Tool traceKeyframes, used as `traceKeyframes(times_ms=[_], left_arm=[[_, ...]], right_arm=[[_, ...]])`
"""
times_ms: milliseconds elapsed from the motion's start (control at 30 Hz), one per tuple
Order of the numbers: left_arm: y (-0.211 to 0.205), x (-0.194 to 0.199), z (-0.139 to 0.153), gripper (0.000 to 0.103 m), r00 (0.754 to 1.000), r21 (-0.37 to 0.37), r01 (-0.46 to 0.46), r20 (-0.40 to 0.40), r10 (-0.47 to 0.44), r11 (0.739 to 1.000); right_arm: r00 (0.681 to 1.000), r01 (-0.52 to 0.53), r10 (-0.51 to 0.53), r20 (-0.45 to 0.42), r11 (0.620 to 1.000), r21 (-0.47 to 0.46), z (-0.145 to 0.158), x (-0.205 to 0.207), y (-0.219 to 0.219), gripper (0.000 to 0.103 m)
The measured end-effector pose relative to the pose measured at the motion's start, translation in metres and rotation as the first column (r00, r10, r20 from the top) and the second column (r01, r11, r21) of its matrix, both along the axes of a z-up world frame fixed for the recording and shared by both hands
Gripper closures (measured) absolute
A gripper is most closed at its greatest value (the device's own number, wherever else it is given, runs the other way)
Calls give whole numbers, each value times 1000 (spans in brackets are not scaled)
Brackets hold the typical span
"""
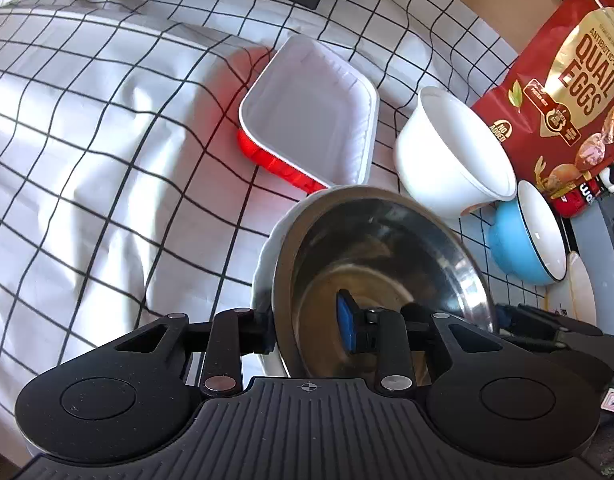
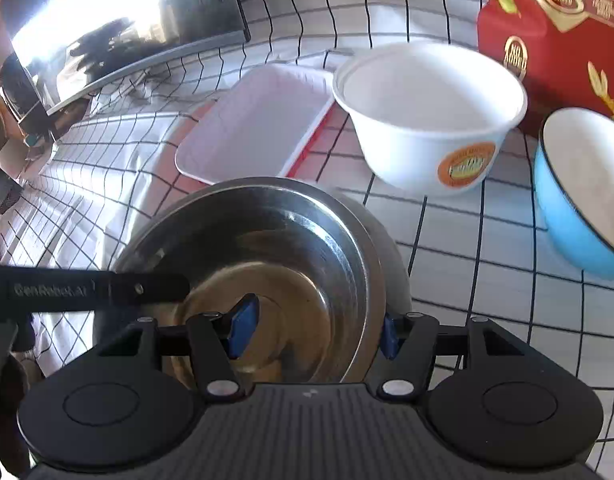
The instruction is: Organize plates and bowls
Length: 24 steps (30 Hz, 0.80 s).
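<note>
Steel bowl (image 1: pixel 383 264) clamped at its rim by left gripper (image 1: pixel 307 328), opposite rim straddled by right gripper (image 2: pixel 315 330), grip there indeterminate, checked surface (image 1: pixel 87 128) beneath.

From my left camera, the metal bowl (image 1: pixel 371 256) sits nearest me, nested in a plate (image 1: pixel 265 264) on the checked cloth (image 1: pixel 87 140). Behind it lies the tray (image 1: pixel 311 120); to the tray's right stands the paper bowl (image 1: pixel 451 152), then the enamel bowl (image 1: pixel 527 236) further right. The snack bag (image 1: pixel 567 80) stands behind those two bowls. A monitor (image 2: pixel 119 28) sits far left.
</note>
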<state>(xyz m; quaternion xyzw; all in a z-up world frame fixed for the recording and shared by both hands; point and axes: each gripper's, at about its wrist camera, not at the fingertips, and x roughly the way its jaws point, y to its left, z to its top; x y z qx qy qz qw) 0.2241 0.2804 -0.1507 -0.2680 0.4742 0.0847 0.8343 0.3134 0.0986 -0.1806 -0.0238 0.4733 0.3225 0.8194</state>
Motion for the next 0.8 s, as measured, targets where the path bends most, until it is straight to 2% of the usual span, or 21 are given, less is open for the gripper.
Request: traceKeyframes(times_ms=[100,167,233,267,333,400,500,600,633,700,800], left_arm=[[-2,0,10,70,1000,56,23,11,-24,998],[-3,-3,15,71,998,138,57,26,-61,989],[-6,0,16,71,997,224,79,8,-83,971],[-5,2,15,67,996,244,85,-5,-86,966],[-2,4,12,65,996,234,91,-12,-91,968],[3,6,9,63,996,207,90,-14,-90,974],[10,10,2,62,997,135,76,-33,-72,988],[16,15,-9,67,997,43,58,-59,-55,997],[16,18,-12,71,996,24,61,-68,-59,998],[12,22,-14,72,994,15,76,-81,-74,997],[8,27,-14,67,994,13,60,-94,-59,998]], right_arm=[[1000,-11,11,4,1000,5,2,-5,-3,39],[1000,-16,15,27,1000,20,7,-8,-7,30],[998,-8,7,67,1000,23,14,-9,-10,28],[995,0,-2,97,1000,16,18,-10,-12,28],[990,28,-28,140,1000,2,23,-11,-18,28],[990,50,-50,129,999,4,20,-5,-24,27],[995,95,-96,24,995,22,5,10,-27,27],[990,115,-109,-90,991,68,-11,18,-24,28],[987,118,-107,-122,990,83,-16,19,-22,33],[978,131,-111,-178,986,105,-22,21,-19,34],[972,141,-113,-205,982,126,-24,19,-23,34]])
